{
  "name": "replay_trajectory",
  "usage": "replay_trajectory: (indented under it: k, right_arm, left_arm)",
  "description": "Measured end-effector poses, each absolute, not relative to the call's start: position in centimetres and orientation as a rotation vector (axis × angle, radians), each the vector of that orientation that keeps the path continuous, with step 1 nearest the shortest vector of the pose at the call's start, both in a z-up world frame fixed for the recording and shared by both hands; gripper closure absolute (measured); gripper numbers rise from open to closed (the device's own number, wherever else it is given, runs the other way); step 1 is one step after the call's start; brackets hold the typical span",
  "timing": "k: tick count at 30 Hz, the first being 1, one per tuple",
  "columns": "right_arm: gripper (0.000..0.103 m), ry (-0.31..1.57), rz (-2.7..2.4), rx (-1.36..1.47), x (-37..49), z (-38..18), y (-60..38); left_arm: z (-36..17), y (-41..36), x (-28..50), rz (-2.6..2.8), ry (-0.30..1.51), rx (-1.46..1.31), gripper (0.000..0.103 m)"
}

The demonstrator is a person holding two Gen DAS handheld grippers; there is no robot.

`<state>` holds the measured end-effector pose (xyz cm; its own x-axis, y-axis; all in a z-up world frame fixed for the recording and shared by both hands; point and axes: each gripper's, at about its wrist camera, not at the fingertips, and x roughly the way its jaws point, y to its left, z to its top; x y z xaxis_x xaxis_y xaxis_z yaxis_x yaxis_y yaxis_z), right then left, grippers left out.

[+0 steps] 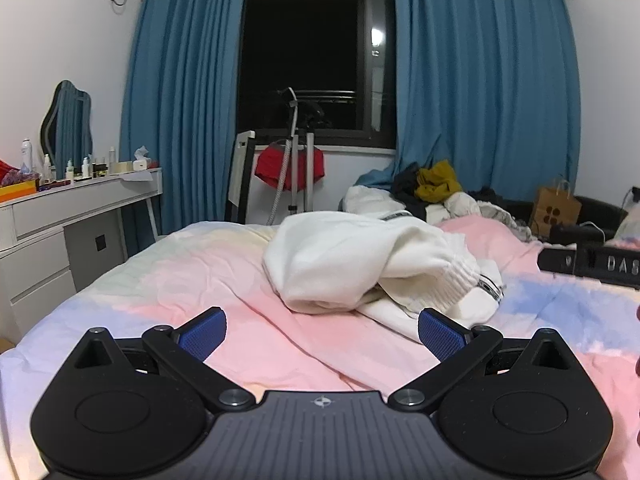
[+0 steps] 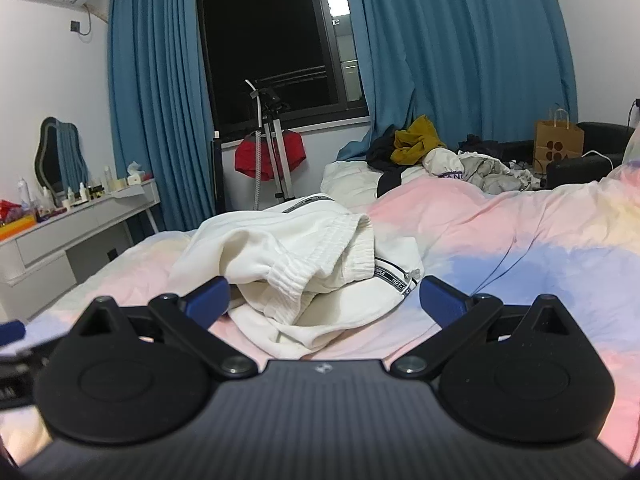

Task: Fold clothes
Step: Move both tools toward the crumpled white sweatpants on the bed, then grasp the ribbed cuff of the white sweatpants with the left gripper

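A white sweatshirt (image 1: 360,264) with ribbed cuffs and black lettered tape lies crumpled in a heap on the pink and blue bed cover (image 1: 180,280). My left gripper (image 1: 320,332) is open and empty, low over the cover just in front of the heap. In the right wrist view the same sweatshirt (image 2: 304,256) lies straight ahead. My right gripper (image 2: 324,300) is open and empty, with the near edge of the sweatshirt between its blue pads, not touching them. The right gripper's body shows at the right edge of the left wrist view (image 1: 592,264).
A white dresser (image 1: 60,216) with bottles and a mirror stands left of the bed. A pile of other clothes (image 2: 440,152) lies at the far side near the blue curtains (image 2: 460,40). A stand with a red garment (image 2: 272,152) is by the window. A paper bag (image 2: 558,140) is at the far right.
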<state>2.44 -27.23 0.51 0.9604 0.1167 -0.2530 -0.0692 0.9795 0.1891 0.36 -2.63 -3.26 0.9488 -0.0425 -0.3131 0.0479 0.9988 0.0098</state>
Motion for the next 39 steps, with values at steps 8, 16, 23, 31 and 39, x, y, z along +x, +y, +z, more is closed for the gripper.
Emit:
replay_trajectory:
  k: [8, 16, 23, 31, 39]
  right_arm:
    - [0.000, 0.277, 0.075, 0.224, 2.8, 0.3, -28.0]
    - [0.000, 0.243, -0.013, 0.213, 2.2, 1.0, -28.8]
    - [0.000, 0.311, -0.166, 0.265, 3.4, 0.4, -31.9]
    - [0.000, 0.350, -0.245, 0.383, 5.1, -1.5, -35.4]
    - [0.000, 0.387, -0.238, 0.404, 6.5, -3.1, -35.9]
  left_arm:
    - [-3.8, -3.3, 0.6, -0.074, 0.332, 0.041, 0.000]
    - [-3.1, -5.2, 3.2, -0.094, 0.341, 0.086, 0.000]
    - [-3.4, -10.4, 10.1, -0.185, 0.362, 0.163, 0.000]
    - [-5.2, -18.9, 18.6, -0.241, 0.364, 0.344, 0.005]
    - [-10.0, -25.6, 24.4, -0.196, 0.431, 0.589, 0.032]
